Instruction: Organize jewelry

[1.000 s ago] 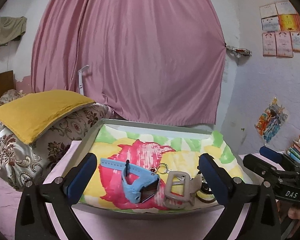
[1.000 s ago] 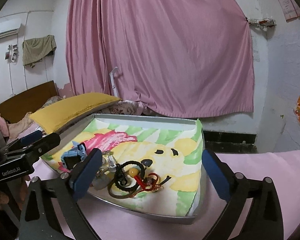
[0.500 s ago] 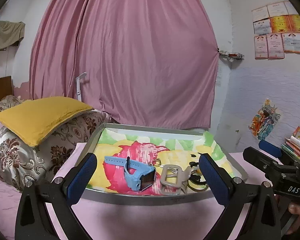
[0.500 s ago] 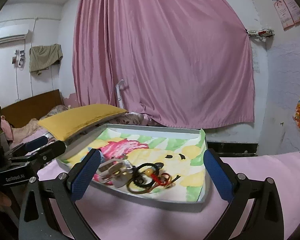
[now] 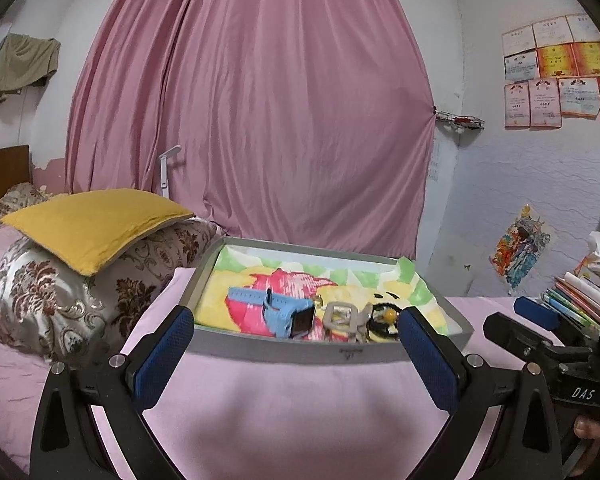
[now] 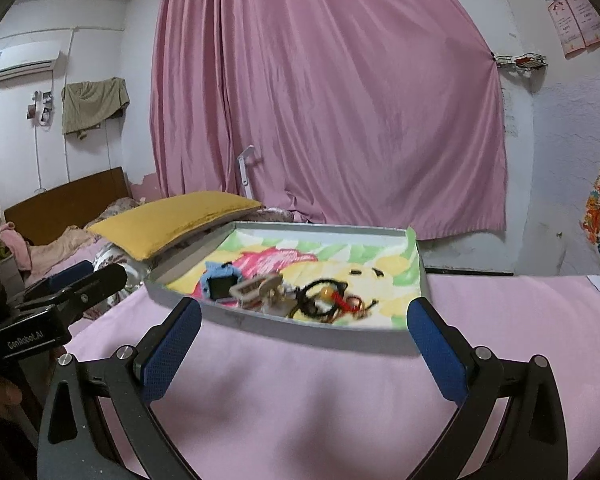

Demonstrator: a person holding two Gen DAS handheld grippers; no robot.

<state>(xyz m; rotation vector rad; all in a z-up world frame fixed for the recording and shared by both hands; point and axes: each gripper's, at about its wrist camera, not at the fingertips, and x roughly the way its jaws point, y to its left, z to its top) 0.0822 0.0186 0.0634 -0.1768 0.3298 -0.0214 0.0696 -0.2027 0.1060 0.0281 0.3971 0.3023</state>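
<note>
Seen from the left wrist, the left tongs (image 5: 294,350) stand wide and empty over the pink surface (image 5: 300,400), just short of the grey tray's (image 5: 300,350) near wall. Inside the tray, near that wall, lie a blue watch (image 5: 288,316), a beige buckle (image 5: 342,316) beside it and dark rings (image 5: 384,320) beyond the buckle. A yellow pillow (image 5: 96,224) rests beside the tray.

From the right wrist, the right tongs (image 6: 306,340) are likewise spread wide, holding nothing, near the tray (image 6: 320,336). The watch (image 6: 220,284), a blurred buckle (image 6: 256,286) and a black-and-red tangle (image 6: 332,300) crowd the tray's near side.
</note>
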